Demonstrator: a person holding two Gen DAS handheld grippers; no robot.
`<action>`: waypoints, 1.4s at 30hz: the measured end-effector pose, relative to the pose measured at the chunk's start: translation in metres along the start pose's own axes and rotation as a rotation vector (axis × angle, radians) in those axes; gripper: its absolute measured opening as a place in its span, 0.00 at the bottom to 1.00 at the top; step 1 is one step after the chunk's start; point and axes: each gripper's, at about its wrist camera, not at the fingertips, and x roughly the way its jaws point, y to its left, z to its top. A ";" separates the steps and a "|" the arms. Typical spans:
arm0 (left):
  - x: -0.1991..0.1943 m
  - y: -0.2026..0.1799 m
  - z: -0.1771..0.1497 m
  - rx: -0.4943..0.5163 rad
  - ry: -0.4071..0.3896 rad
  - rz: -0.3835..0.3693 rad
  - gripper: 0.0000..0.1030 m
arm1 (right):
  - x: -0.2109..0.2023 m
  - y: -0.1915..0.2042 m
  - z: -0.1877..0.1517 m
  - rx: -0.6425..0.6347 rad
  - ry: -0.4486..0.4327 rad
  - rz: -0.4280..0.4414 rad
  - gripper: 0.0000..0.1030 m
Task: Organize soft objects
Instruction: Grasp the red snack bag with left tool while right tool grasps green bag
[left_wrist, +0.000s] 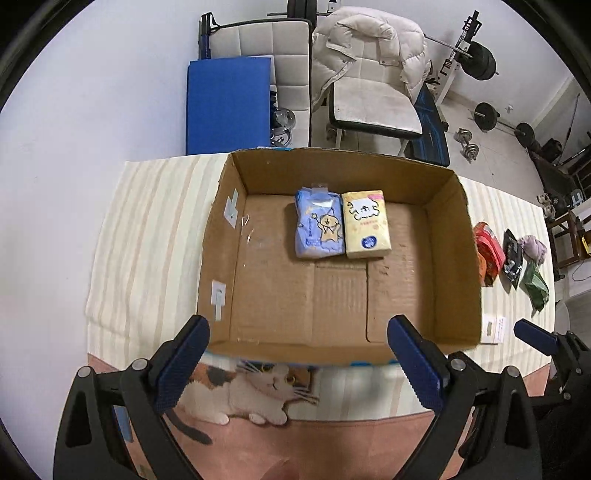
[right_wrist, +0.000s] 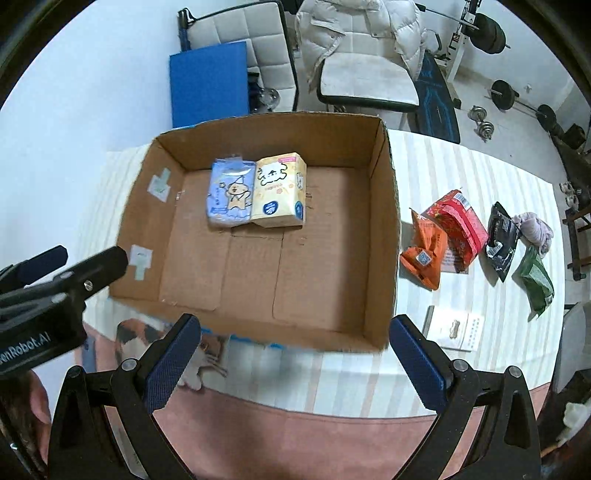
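Open box (left_wrist: 448, 236) on bench (left_wrist: 147, 236), two tissue packs (left_wrist: 341, 225) touching at far wall, floor mostly bare; snack bags (right_wrist: 476, 240) right of box; left tongs (left_wrist: 295, 354) apart, right tongs (right_wrist: 293, 354) apart, both empty

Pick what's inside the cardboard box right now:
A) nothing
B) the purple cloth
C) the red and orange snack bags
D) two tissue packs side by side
D: a blue tissue pack and a yellow tissue pack lie touching on the cardboard box floor near its far wall; the snack bags and cloth are outside.
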 end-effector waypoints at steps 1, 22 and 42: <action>-0.004 -0.003 -0.002 -0.002 -0.004 0.005 0.96 | -0.003 -0.002 -0.002 0.002 -0.004 0.008 1.00; 0.056 -0.264 0.039 0.054 0.248 -0.295 0.96 | -0.061 -0.280 -0.020 0.136 -0.006 -0.138 1.00; 0.270 -0.358 0.107 -0.179 0.578 -0.171 0.81 | 0.132 -0.464 0.026 0.007 0.378 -0.178 0.87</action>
